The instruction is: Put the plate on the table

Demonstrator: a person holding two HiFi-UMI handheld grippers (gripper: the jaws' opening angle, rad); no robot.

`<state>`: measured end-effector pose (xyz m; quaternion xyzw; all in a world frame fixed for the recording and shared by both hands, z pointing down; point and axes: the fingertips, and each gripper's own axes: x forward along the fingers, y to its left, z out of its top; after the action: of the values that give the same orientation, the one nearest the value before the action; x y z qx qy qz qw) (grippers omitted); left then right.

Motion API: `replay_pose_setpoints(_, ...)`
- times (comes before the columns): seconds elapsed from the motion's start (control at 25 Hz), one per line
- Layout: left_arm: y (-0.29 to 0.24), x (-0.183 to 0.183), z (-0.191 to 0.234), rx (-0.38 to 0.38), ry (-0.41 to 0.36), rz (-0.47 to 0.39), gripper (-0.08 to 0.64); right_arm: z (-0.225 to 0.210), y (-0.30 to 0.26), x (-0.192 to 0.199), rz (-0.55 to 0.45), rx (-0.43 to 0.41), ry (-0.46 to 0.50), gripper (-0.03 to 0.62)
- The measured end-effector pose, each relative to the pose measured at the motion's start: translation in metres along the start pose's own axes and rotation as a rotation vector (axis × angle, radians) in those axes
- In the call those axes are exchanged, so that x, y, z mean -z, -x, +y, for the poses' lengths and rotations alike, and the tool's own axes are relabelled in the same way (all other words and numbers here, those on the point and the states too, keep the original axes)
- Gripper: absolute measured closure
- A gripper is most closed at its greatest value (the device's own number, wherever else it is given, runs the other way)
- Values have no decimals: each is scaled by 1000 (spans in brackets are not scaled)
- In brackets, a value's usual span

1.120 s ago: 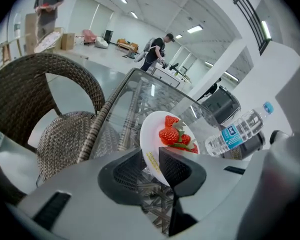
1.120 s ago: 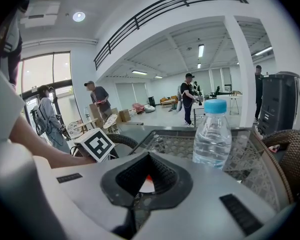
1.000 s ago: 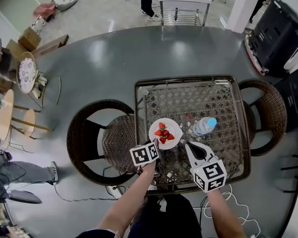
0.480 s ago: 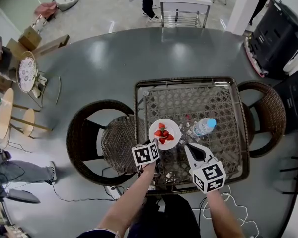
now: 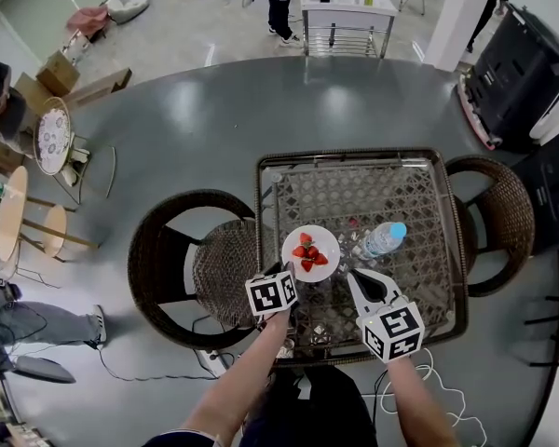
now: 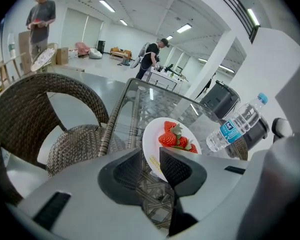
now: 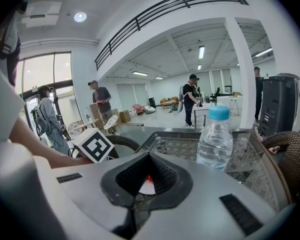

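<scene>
The plate of strawberries lies level, face up, low over or on the near-left part of the glass table; being round, it has no long axis. I judge the task nearly done, with only release left. The left gripper pinches its near rim in a narrow grip. The right gripper is closed and empty, near a bottle.

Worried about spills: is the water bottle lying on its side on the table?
No, the water bottle stands upright on the glass table, its blue cap on top.
</scene>
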<state>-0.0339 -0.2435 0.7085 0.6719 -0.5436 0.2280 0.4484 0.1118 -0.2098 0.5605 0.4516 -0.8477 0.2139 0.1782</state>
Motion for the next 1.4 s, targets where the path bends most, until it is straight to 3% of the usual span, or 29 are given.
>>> replay_pose_setpoints(0.12, 15, -8, -7, 25, -85, -32, 459, 2, 2, -8, -17, 3, 2, 588)
replay_pose_setpoints(0.48, 89, -45, -55, 210, -319, -231, 462, 17, 9, -33, -70, 2, 16, 588)
replay_pose_setpoints(0.84, 165, -77, -95, 315, -467, -399, 486, 47, 21, -73, -153, -24, 62, 588)
replay_pose_setpoints(1.08, 204, -94, -116, 367, -536, -484, 546, 63, 31, -96, -208, -33, 79, 588)
replay_pose_setpoints(1.4, 232, -102, -139, 450, -551, -522, 551, 70, 49, -120, -261, -21, 105, 588)
